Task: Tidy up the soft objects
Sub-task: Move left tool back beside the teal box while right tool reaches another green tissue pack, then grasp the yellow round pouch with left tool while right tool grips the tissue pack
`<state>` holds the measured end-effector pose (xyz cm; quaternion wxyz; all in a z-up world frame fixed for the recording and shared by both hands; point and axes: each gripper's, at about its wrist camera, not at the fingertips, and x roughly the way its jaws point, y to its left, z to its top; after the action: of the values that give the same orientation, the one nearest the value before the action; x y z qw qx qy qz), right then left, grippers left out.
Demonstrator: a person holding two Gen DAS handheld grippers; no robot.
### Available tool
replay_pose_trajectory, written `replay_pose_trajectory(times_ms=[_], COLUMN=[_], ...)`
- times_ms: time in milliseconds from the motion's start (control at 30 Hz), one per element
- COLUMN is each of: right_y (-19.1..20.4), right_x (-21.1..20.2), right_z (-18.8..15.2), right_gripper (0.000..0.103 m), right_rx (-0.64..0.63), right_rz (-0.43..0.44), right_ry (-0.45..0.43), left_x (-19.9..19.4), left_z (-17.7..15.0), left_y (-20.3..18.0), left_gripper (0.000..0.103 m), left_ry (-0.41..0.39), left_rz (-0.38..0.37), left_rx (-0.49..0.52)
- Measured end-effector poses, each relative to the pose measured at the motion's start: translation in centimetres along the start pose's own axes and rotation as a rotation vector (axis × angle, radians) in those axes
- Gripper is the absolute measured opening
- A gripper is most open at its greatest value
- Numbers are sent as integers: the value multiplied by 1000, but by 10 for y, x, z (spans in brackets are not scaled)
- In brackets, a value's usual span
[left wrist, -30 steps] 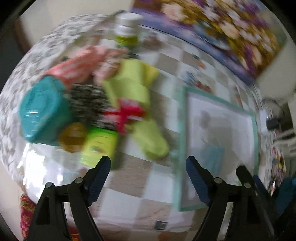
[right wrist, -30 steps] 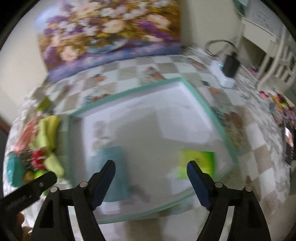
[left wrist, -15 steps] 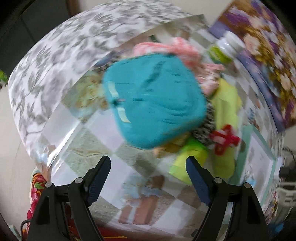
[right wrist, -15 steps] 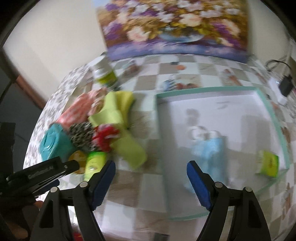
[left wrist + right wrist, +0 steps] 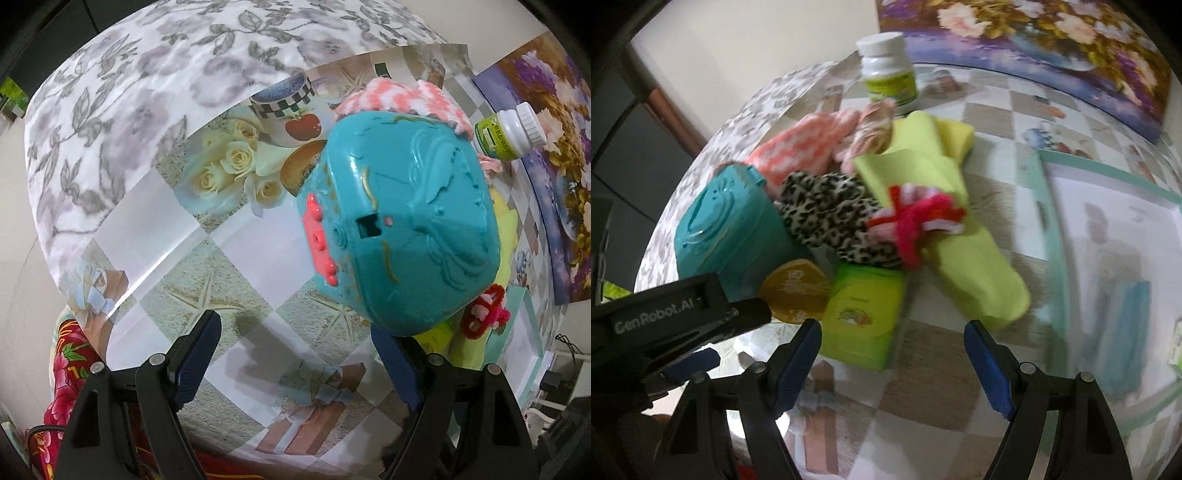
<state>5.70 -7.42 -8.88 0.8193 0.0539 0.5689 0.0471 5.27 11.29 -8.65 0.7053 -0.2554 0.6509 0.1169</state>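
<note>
Beside the teal case (image 5: 727, 236), leopard-print cloth (image 5: 834, 218) lies crumpled

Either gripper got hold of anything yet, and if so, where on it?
Nothing is held. The left gripper is open beside the teal case, not on it; the right gripper is open over the table before the green box.

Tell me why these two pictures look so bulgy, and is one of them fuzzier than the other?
Both views come through fisheye lenses, so the table curves like a dome inside dark corners. The left wrist view is sharp, with a streak of glare across the glossy cloth and a soft shadow near the left gripper. The right wrist view is smeared; the yellow-green cloth and tray look blurred.
</note>
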Motion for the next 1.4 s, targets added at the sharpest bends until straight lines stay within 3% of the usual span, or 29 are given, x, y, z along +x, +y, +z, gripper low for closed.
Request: replay_pose_trajectory(times_ms=[200,267,433,733,900,1233,1333,1400], right_y=[8,5,-8,-31,-48,-53,-56,-57], right_x=[20,23,20,8,-2,-3,-7,-10], right_z=[2,3,4,-7,-15,-17,-21,-23], right_gripper=[82,77,51,51,51,51,51,51], right_rx=[-5,7,31,61,79,81,83,83], right_rz=[3,3,28,14,7,2,6,6], right_ry=[30,31,33,74,90,98,98,99], left_x=[6,8,10,21,33,37,35,33], left_z=[10,11,9,9,12,20,19,18], left_y=[0,-4,-15,-44,-58,-82,-85,-84], left_gripper=[84,84,84,84,83,83,72,57], left_ry=[8,8,13,49,48,-44,-72,-75], left_rz=[-9,-8,-19,-122,-129,-112,-76,-98], left_rx=[-4,-1,8,46,51,23,16,12])
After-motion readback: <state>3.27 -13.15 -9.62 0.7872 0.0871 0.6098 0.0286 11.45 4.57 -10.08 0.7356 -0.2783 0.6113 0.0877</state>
